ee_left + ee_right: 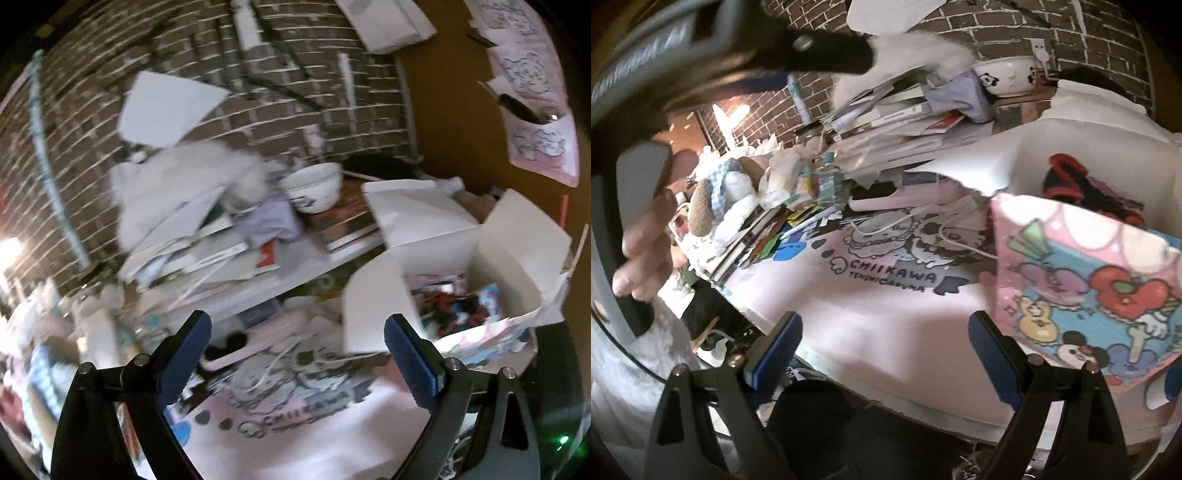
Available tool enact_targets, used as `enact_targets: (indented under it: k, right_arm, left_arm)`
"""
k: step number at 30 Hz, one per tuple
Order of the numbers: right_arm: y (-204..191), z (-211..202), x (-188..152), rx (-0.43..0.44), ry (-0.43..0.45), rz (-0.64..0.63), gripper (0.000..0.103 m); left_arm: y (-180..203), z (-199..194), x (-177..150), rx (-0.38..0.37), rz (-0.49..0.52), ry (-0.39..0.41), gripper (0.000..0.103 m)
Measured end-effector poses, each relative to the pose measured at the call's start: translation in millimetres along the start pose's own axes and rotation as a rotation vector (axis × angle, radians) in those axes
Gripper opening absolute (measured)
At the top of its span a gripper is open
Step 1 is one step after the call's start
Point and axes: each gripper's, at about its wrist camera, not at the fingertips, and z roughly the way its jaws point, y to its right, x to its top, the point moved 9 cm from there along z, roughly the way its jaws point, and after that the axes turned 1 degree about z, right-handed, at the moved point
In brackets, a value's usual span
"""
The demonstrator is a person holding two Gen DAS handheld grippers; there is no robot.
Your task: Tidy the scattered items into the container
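Note:
An open white cardboard box (436, 258) stands at the right on a pink cartoon-print mat (303, 435). It holds red-and-black cloth items (454, 306). A colourful cartoon towel (1082, 302) hangs over the box's near edge. My left gripper (295, 354) is open and empty above the mat, left of the box. My right gripper (884, 354) is open and empty over the mat's near edge; the towel is just beside its right finger. A pink case (897, 197) and a white cable (923, 225) lie on the mat. The left gripper's body (738, 44) fills the upper left of the right wrist view.
A pile of books and papers (207, 236) with a white bowl (314, 186) and white fluffy thing (192, 173) sits behind the mat before a brick wall. A plush toy (727, 199), water bottle (827, 181) and loose cards (768, 236) crowd the left side.

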Motion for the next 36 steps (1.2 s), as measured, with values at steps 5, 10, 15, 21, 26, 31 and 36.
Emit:
enact_targets:
  k: [5,10,15,21,26,31,36]
  right_arm:
    - [-5,9,-4,0.01,-0.01,0.016,0.09]
    - [-10,17,-9,0.019,-0.025,0.024,0.09]
    - [-13,21,-11,0.017,-0.032,0.025,0.09]
    - [-10,28,-10,-0.043,-0.018,0.047,0.09]
    - [-11,34,-5,-0.131,0.034,0.047,0.09]
    - [-15,33,3,-0.22,0.086,0.033,0.09]
    - [-15,25,6,-0.326,0.126,0.029,0.09]
  left_arm:
    - [-24,-4,-25,0.062,-0.075,-0.008,0.095]
    - [-43,-5,-50,0.105,-0.145,-0.02,0.103]
    - [-58,2,-80,0.117,-0.215,-0.061,0.103]
    - [-70,13,-125,0.119,-0.294,-0.12,0.103]
    - [-73,20,-154,0.121,-0.323,-0.138,0.103]
    - [-79,20,-167,0.123,-0.35,-0.134,0.103]
    - [-82,20,-172,0.156,-0.341,-0.136,0.103]
